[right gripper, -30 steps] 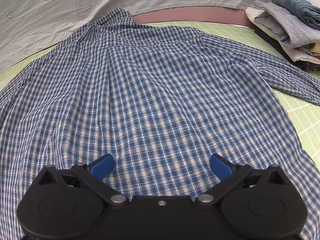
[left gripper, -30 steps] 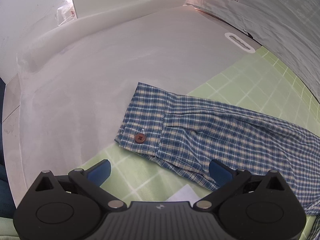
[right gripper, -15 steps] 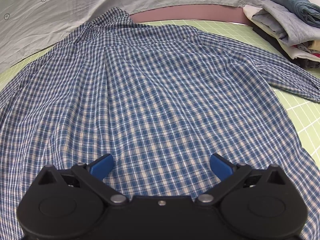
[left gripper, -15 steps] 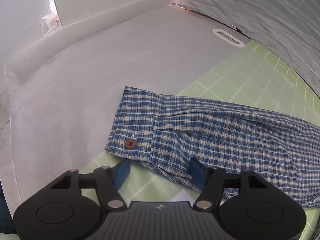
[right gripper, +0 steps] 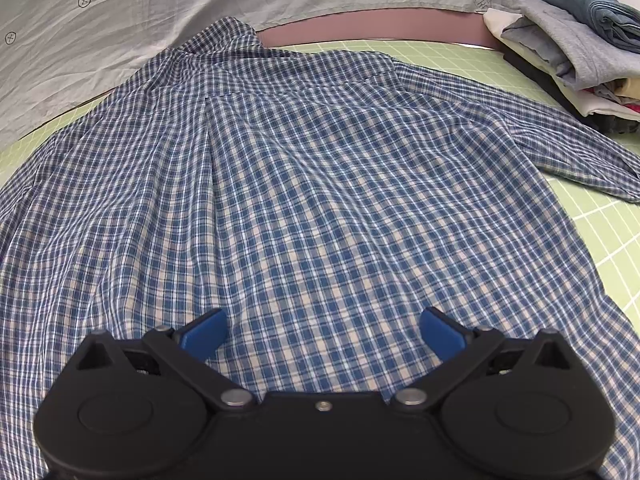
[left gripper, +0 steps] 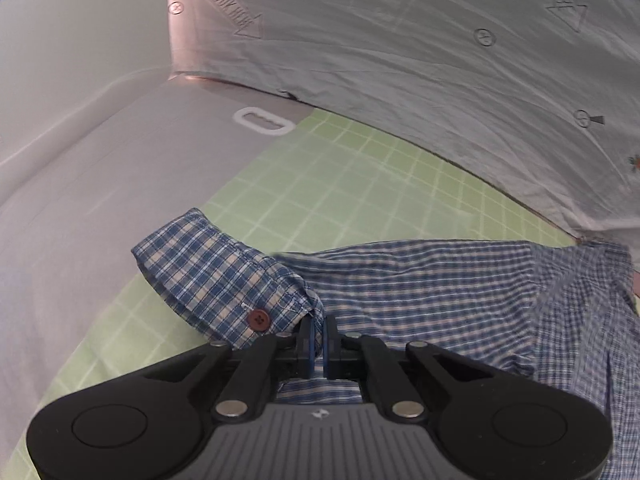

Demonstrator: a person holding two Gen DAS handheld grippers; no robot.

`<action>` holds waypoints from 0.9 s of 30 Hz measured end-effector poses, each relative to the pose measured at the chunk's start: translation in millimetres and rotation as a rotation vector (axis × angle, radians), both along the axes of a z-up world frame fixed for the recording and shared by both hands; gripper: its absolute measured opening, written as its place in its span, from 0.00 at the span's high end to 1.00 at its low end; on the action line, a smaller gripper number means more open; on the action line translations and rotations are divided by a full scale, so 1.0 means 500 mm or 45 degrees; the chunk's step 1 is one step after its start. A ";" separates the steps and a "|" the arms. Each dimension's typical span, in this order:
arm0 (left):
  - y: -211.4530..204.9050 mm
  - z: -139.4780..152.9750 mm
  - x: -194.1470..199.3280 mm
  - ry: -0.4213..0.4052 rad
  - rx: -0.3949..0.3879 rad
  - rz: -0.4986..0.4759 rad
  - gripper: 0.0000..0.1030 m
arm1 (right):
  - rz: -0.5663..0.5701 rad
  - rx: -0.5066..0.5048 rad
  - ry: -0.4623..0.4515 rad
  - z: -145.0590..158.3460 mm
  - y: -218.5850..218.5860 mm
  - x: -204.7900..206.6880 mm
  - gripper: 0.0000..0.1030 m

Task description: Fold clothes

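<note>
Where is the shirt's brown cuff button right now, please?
In the left wrist view, the button sits on the cuff, just left of the left gripper, which pinches the sleeve.

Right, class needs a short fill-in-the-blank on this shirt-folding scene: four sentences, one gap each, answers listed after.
1. The left gripper is shut on the shirt's ____, beside the cuff.
2. The button on that cuff is coloured ____.
3. The right gripper has its fingers ____ above the checked shirt.
4. The mat under the shirt is coloured ____.

Answers: sleeve; red; open; green
</note>
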State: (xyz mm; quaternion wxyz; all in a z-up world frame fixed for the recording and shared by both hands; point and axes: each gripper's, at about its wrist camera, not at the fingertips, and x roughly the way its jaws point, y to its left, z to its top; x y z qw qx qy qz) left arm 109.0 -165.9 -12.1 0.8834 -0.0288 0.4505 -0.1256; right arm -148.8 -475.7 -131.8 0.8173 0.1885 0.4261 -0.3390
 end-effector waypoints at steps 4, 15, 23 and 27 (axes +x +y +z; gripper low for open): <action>-0.121 0.030 -0.040 0.017 -0.069 -0.291 0.96 | 0.000 -0.002 -0.003 -0.001 0.001 0.000 0.00; -0.208 0.019 -0.126 0.066 -0.021 -0.469 0.23 | -0.060 -0.024 0.017 0.019 -0.005 0.004 0.00; -0.111 -0.054 -0.063 0.194 0.221 -0.160 0.21 | 0.000 -0.224 -0.088 0.107 0.012 0.096 0.01; -0.075 -0.081 -0.041 0.264 0.269 -0.047 0.20 | 0.080 -0.226 -0.143 0.136 0.041 0.186 0.01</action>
